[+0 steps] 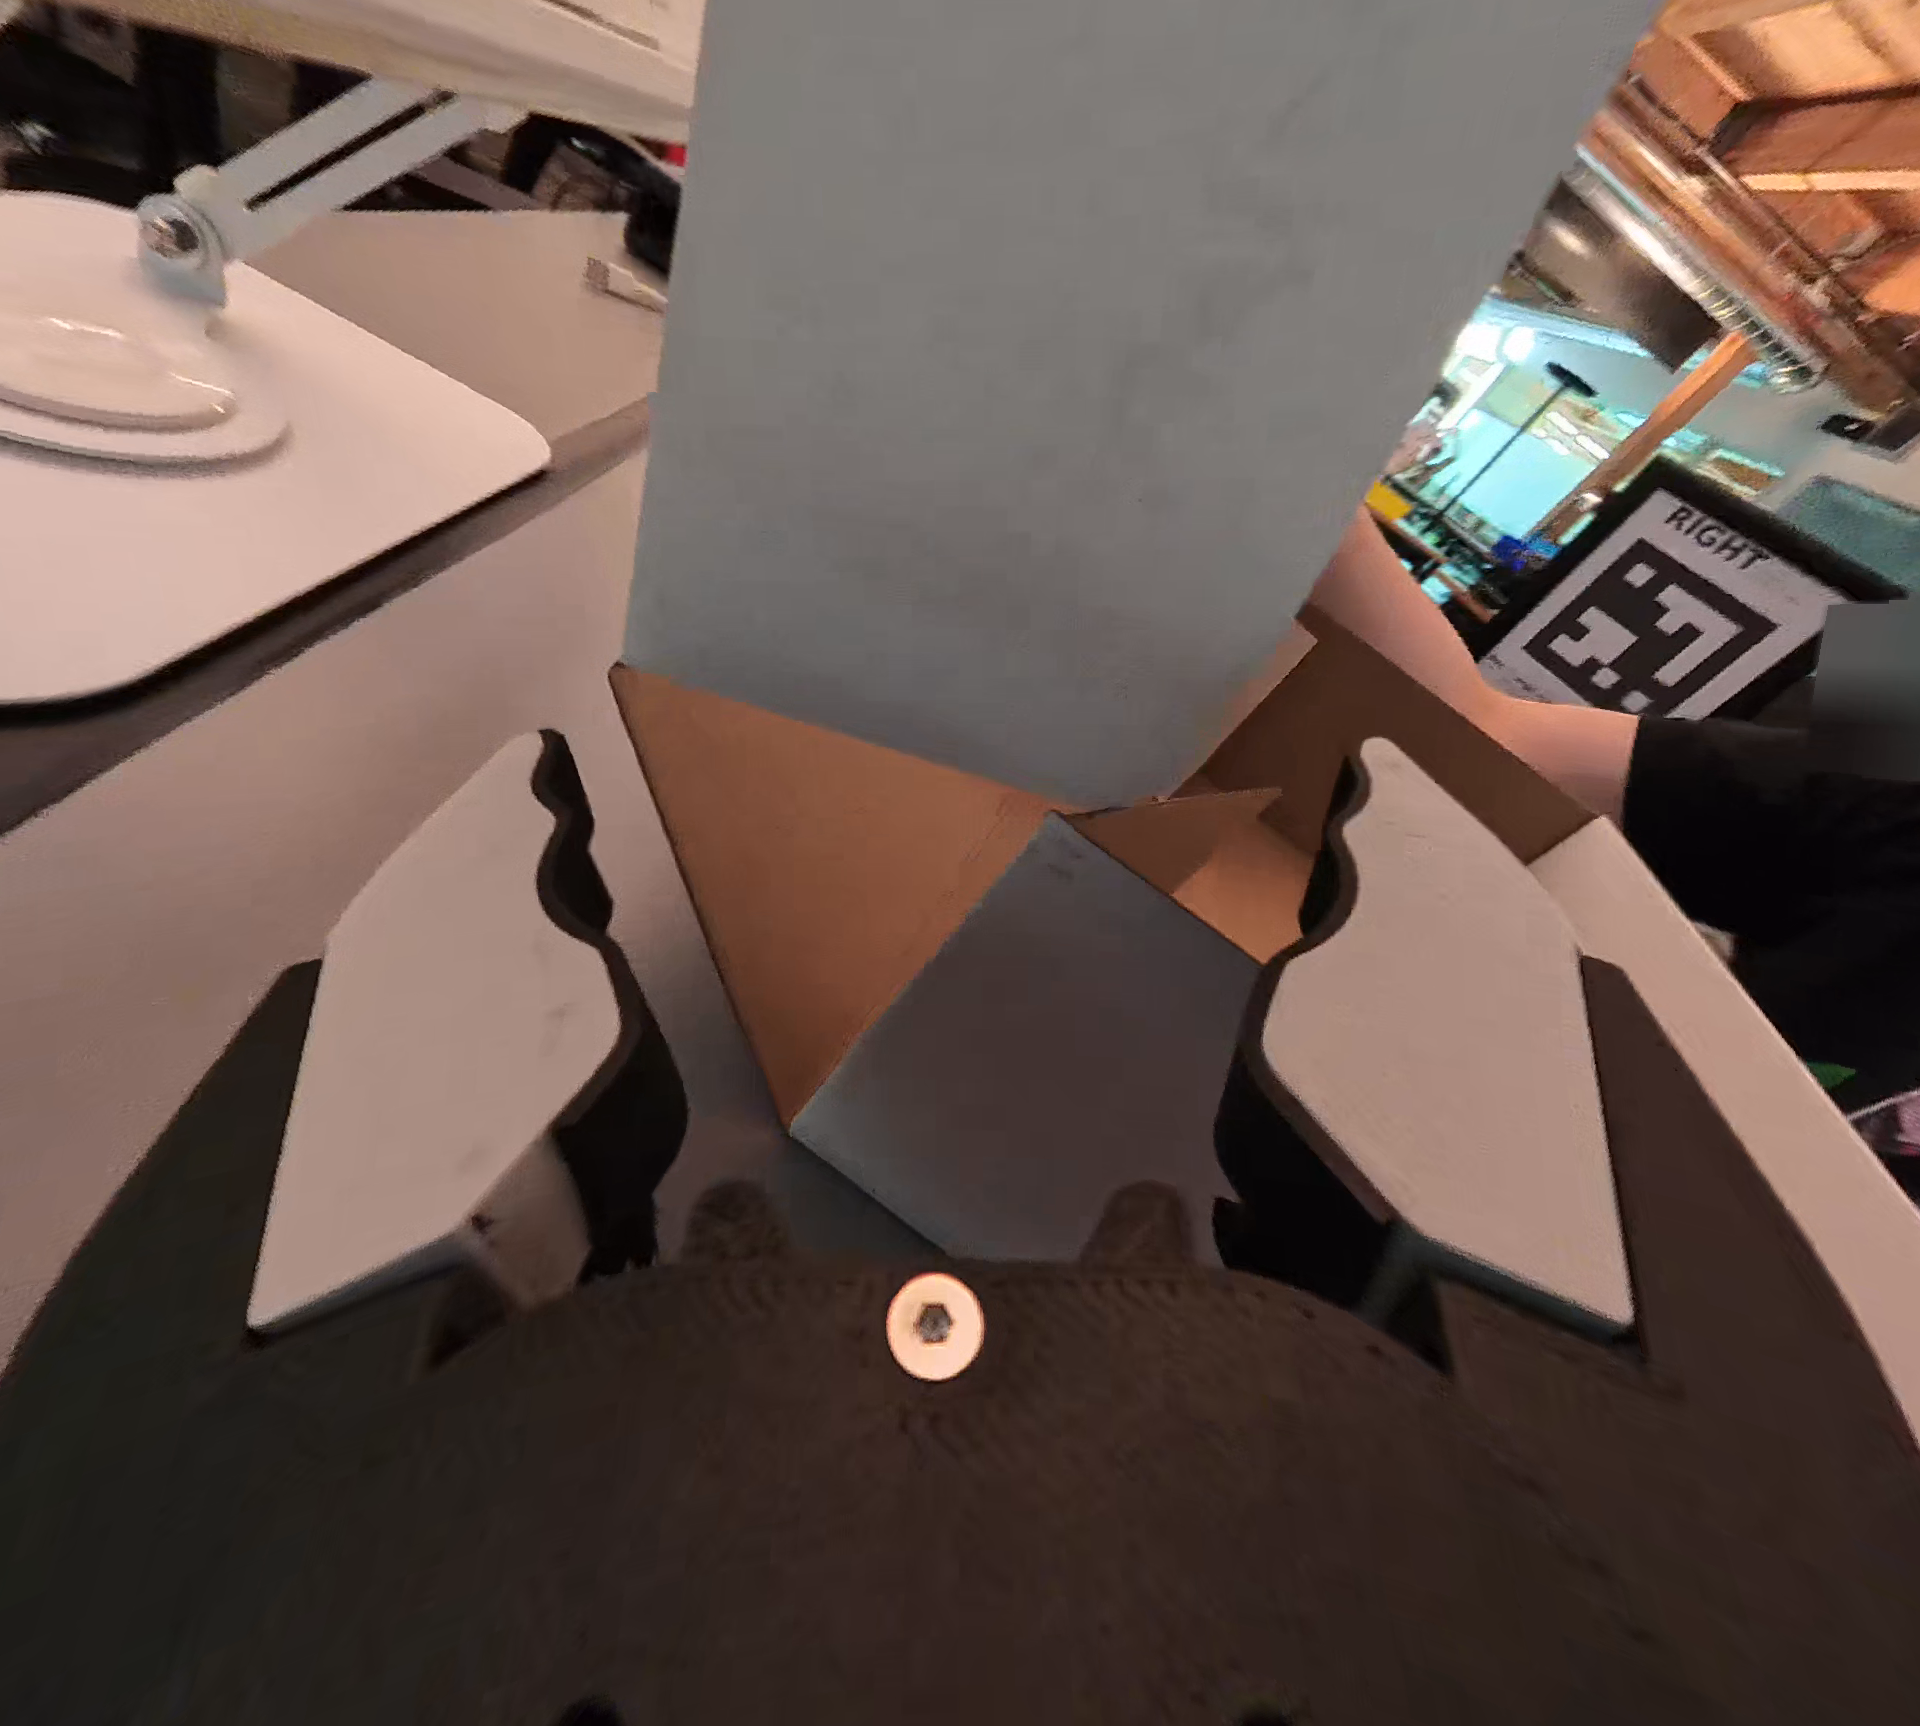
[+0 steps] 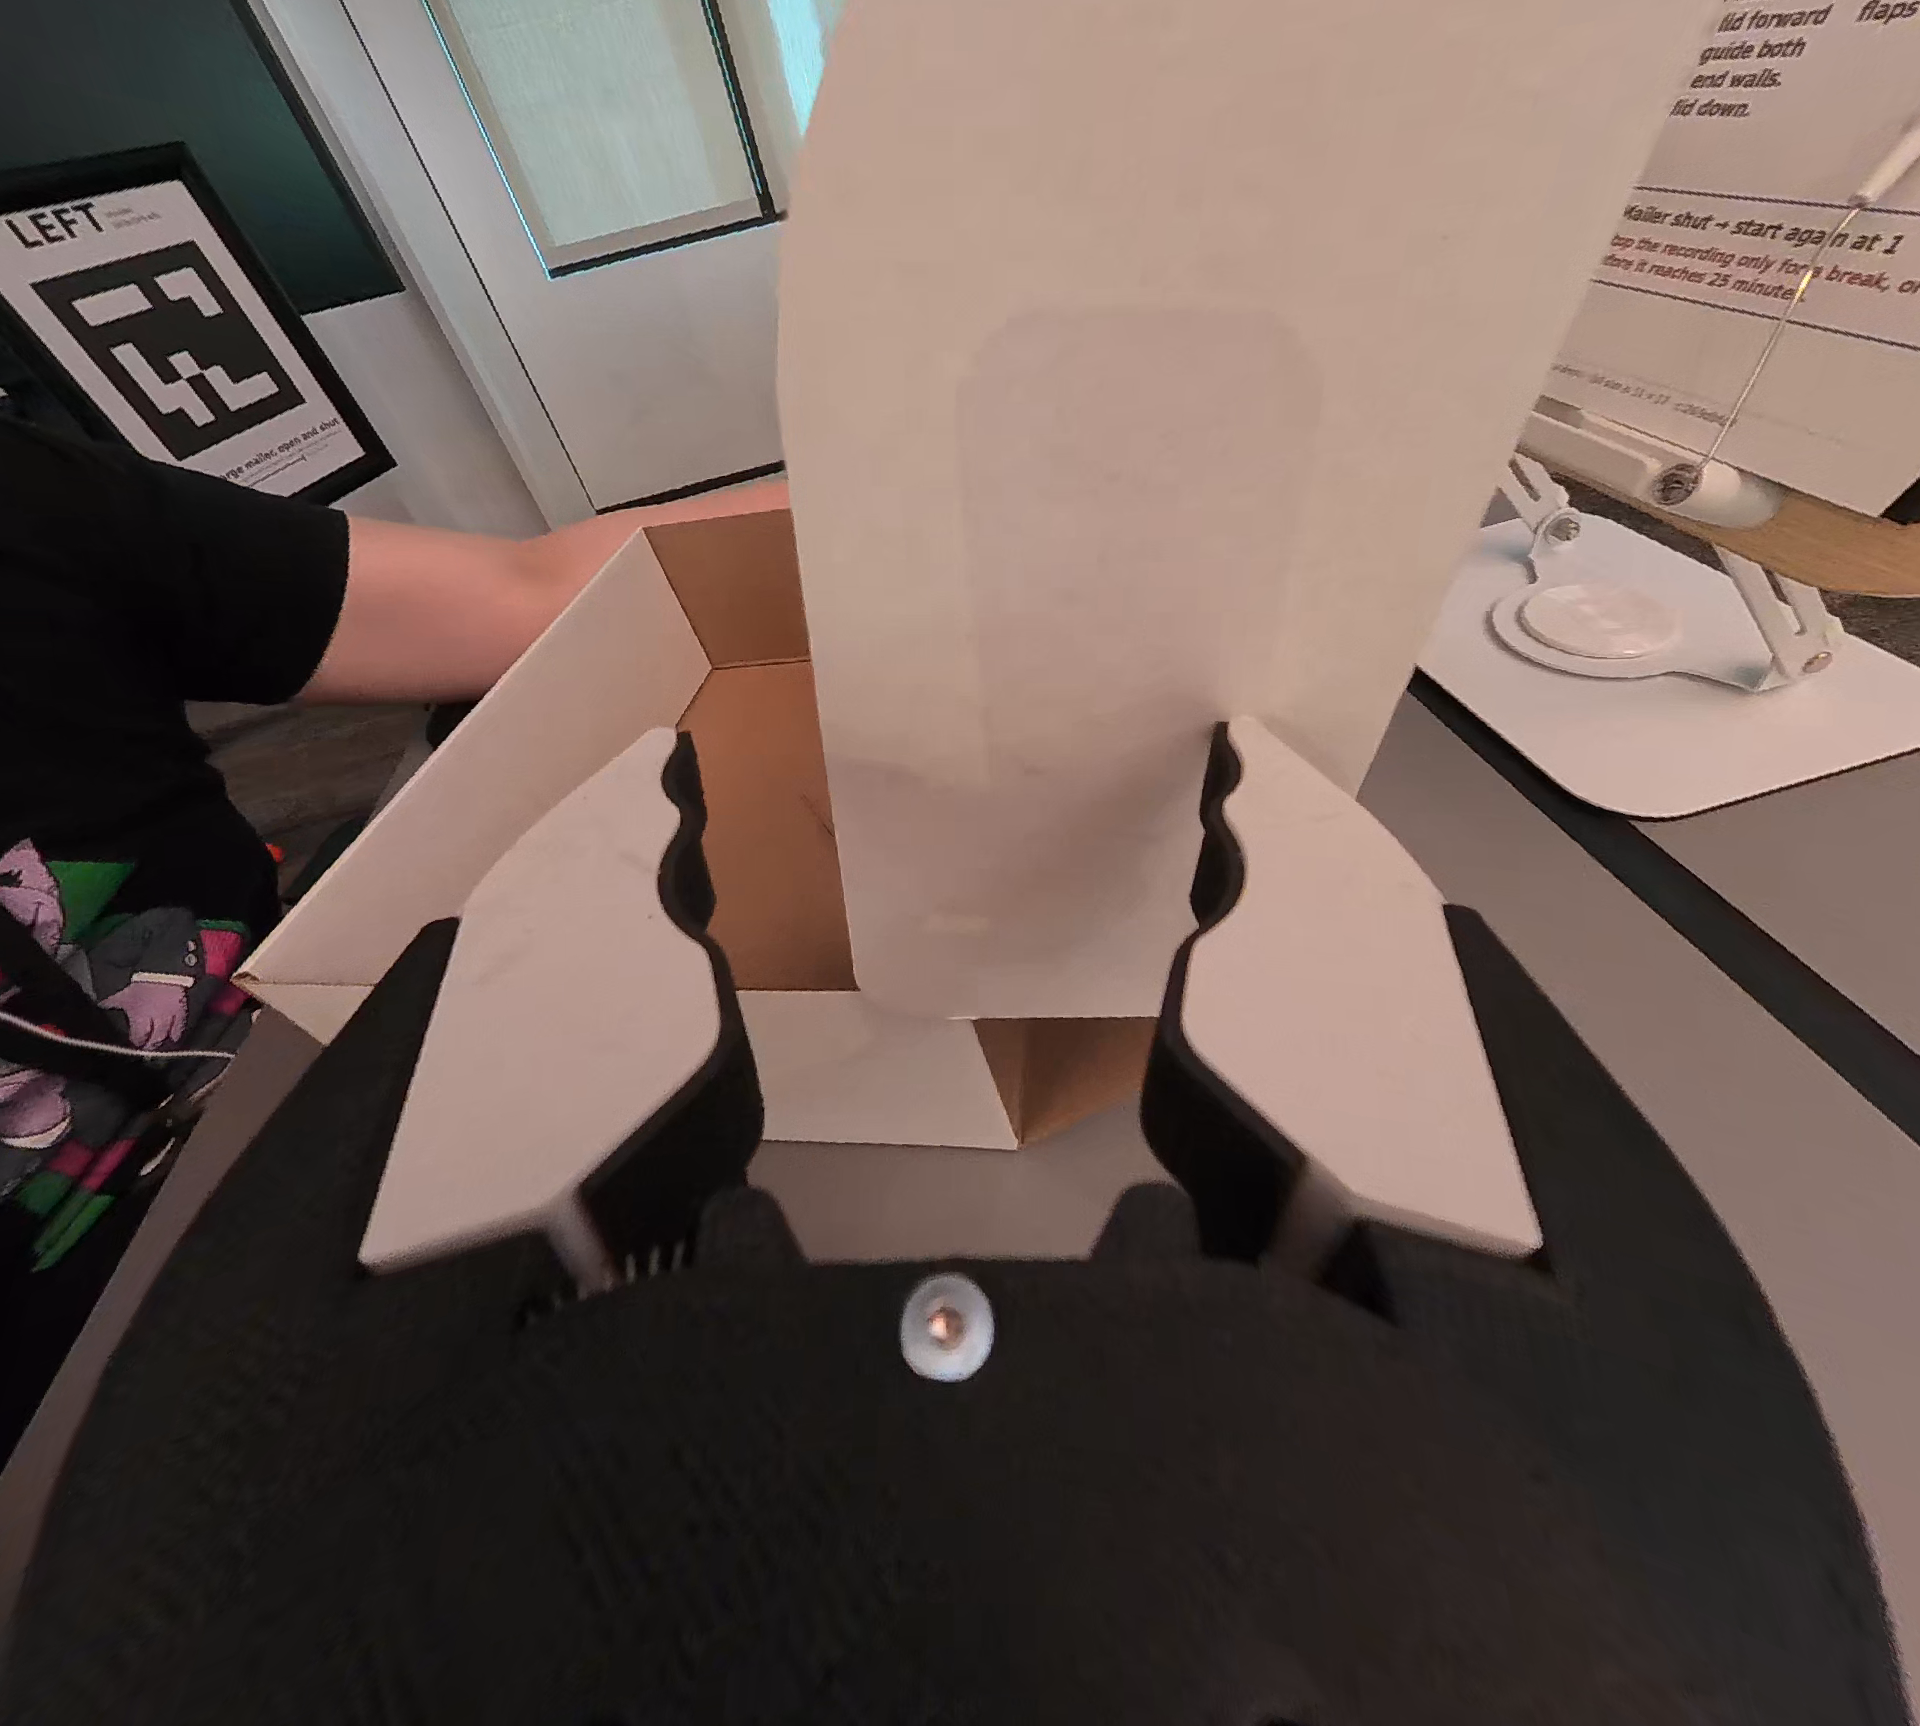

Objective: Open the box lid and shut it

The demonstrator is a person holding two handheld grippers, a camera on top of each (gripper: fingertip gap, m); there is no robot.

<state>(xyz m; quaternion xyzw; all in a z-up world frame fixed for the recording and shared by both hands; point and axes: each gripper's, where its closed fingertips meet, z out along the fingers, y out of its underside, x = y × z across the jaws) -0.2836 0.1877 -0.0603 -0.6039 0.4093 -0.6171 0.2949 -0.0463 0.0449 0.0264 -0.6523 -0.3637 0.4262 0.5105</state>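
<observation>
The box is a white mailer with a brown cardboard inside, and it stands open on the grey table. In the left wrist view its lid stands upright, and a box corner with a brown side flap sits between the fingers of my left gripper. That gripper is open and holds nothing. In the right wrist view a tall, rounded white lid flap rises just beyond my right gripper, which is open and empty. The box's white wall and brown floor show to the left.
A white stand holding a printed sheet sits on the table beyond the box; it also shows in the right wrist view. Each view shows the other gripper's marker plate and the person's arm.
</observation>
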